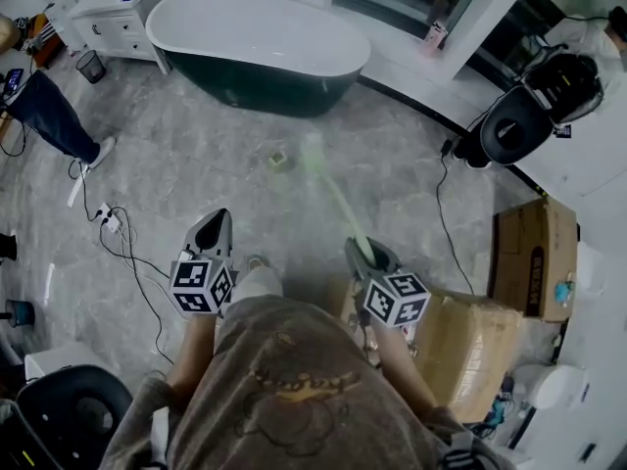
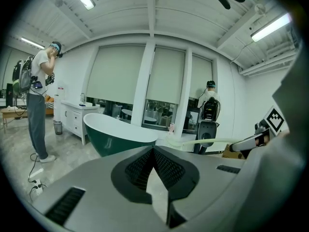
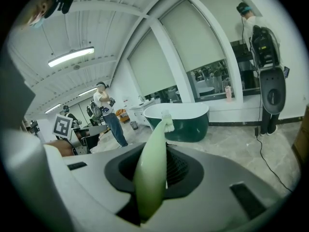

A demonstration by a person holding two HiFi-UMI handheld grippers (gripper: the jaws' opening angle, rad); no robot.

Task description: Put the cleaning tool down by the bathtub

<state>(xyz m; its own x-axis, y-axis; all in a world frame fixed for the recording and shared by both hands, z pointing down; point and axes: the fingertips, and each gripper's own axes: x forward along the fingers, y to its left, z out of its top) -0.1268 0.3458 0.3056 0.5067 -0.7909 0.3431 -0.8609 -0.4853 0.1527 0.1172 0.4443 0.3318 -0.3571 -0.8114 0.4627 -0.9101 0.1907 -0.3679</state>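
Note:
The bathtub (image 1: 260,42), white inside and dark green outside, stands on the grey floor ahead, and it also shows in both gripper views (image 2: 113,134) (image 3: 181,115). My right gripper (image 1: 367,258) (image 3: 161,151) is shut on the handle of a pale green cleaning brush (image 1: 333,194) (image 3: 152,168). Its bristled head (image 3: 167,122) points toward the tub, held well above the floor and short of it. My left gripper (image 1: 211,238) (image 2: 153,151) hangs beside it to the left, shut with nothing in it. From the left gripper view the brush (image 2: 203,141) reaches in from the right.
A small greenish object (image 1: 280,160) lies on the floor before the tub. Cables and a power strip (image 1: 108,221) trail at left near a standing person (image 1: 54,116). Cardboard boxes (image 1: 534,253) sit at right, and a black machine (image 1: 514,125) stands by the window ledge. A white cabinet (image 1: 118,18) is left of the tub.

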